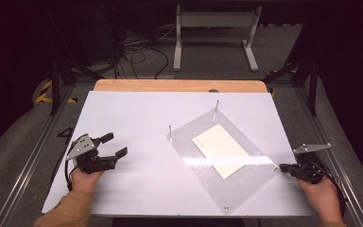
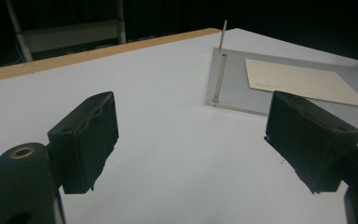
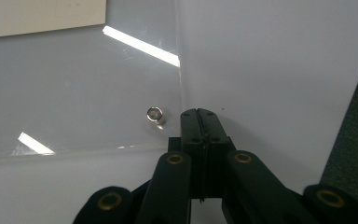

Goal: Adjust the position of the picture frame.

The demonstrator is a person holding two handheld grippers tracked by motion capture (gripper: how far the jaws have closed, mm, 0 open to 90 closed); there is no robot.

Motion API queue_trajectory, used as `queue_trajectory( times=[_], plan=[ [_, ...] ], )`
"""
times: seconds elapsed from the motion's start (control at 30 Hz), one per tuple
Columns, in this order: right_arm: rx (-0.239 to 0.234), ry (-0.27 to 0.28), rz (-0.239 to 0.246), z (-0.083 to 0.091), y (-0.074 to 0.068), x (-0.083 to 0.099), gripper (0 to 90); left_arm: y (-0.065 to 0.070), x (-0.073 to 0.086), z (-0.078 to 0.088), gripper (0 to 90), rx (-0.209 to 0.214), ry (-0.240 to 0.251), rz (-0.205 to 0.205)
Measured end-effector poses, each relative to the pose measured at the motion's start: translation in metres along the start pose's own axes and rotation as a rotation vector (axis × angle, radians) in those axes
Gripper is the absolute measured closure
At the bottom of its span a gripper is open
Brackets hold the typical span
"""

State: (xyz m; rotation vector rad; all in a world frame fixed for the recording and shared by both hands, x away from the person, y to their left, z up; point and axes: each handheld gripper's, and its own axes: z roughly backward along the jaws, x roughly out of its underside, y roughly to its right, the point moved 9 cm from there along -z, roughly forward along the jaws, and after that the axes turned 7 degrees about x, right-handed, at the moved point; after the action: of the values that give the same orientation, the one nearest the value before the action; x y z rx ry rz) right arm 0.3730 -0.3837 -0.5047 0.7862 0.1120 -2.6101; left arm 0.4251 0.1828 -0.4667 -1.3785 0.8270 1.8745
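My right hand-held gripper (image 1: pixel 283 168), jaws pressed together on nothing, touches the clear plate's (image 1: pixel 246 182) right corner; my left hand-held gripper (image 1: pixel 116 145) gapes wide at lower left.

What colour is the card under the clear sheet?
Cream card; the high view shows it best.

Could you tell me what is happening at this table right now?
A person holds a gripper in each hand over a white table. The right gripper, jaws shut, sits at the right corner of a clear acrylic sheet that covers a cream card, beside a small metal fastener. The left gripper waits open and empty on the left. Two thin pins stand at the sheet's far corners.
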Motion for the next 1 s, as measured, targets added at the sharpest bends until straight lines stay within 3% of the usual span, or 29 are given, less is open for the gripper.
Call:
queue_trajectory(
  times=[0.17, 0.4, 0.77, 0.93, 1.0],
  plan=[
    [-0.026, 0.005, -0.005, 0.001, -0.009, 0.003, 89.7, 0.0, 0.0, -0.001, 17.1, 0.001, -0.002, -0.007],
    [-0.07, -0.007, 0.026, 0.002, -0.026, 0.005, 89.7, 0.0, -0.001, -0.002, 17.2, 0.001, -0.002, -0.009],
    [-0.207, -0.044, 0.103, 0.0, -0.062, 0.004, 89.7, 0.0, 0.0, -0.004, 17.1, 0.01, -0.007, -0.01],
    [-0.312, -0.049, 0.145, -0.004, -0.081, 0.0, 89.7, 0.0, 0.0, -0.006, 17.1, 0.012, -0.009, 0.0],
    [-0.33, -0.046, 0.159, -0.006, -0.086, -0.002, 89.7, 0.0, 0.0, -0.008, 17.1, 0.01, -0.011, 0.004]
  ],
)
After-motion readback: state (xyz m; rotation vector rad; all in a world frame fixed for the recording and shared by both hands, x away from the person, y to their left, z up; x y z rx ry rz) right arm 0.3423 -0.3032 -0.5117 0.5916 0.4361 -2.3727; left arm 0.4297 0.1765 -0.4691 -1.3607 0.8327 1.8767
